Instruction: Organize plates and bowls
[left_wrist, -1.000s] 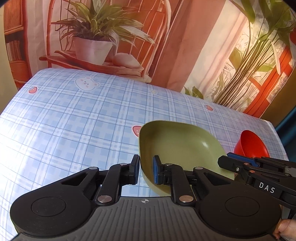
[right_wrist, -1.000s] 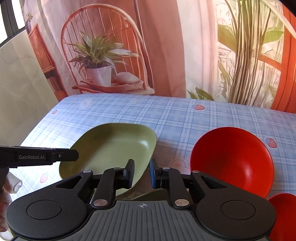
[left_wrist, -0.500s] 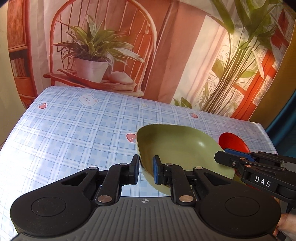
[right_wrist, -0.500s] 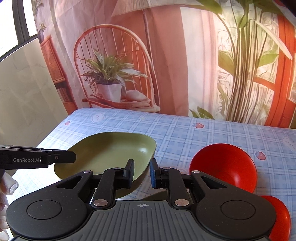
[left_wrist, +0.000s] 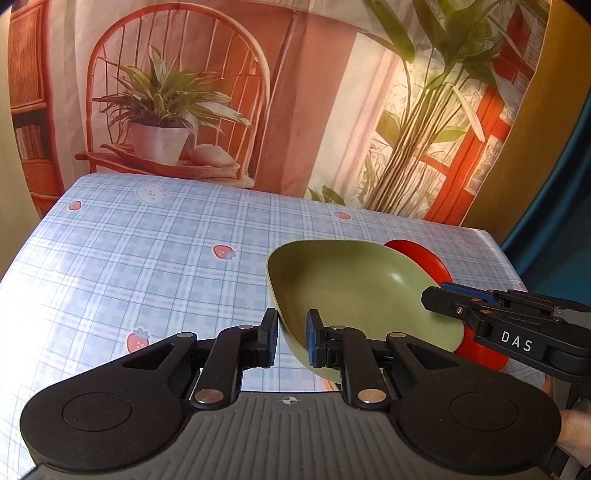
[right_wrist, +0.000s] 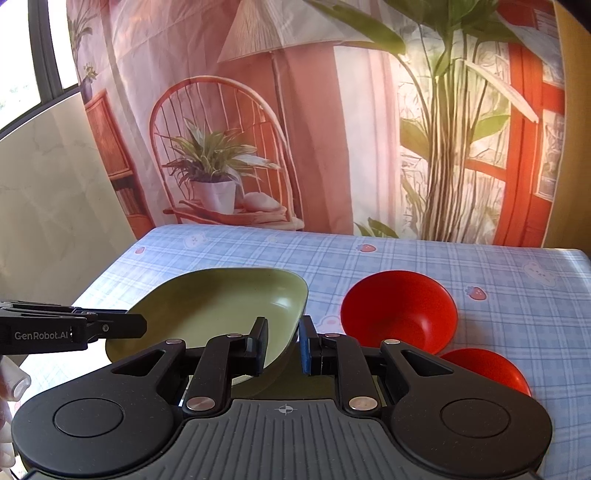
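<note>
A green plate (left_wrist: 354, 288) is held tilted above the table, gripped from both sides. My left gripper (left_wrist: 291, 334) is shut on its left rim; it also appears at the left edge of the right wrist view (right_wrist: 110, 326). My right gripper (right_wrist: 282, 345) is shut on the plate's (right_wrist: 221, 310) right rim; it also shows in the left wrist view (left_wrist: 461, 301). A red bowl (right_wrist: 399, 310) sits on the table right of the plate, and a second red bowl (right_wrist: 487, 369) lies nearer. Part of a red bowl (left_wrist: 424, 258) shows behind the plate.
The table wears a blue checked cloth (left_wrist: 147, 266) with strawberry and bear prints. A printed backdrop (right_wrist: 295, 129) with a chair and plants hangs behind its far edge. A pale wall panel (right_wrist: 55, 203) stands to the left.
Both grippers have lifted the green plate higher and drawn it back. More of the table and both red bowls now show below.
</note>
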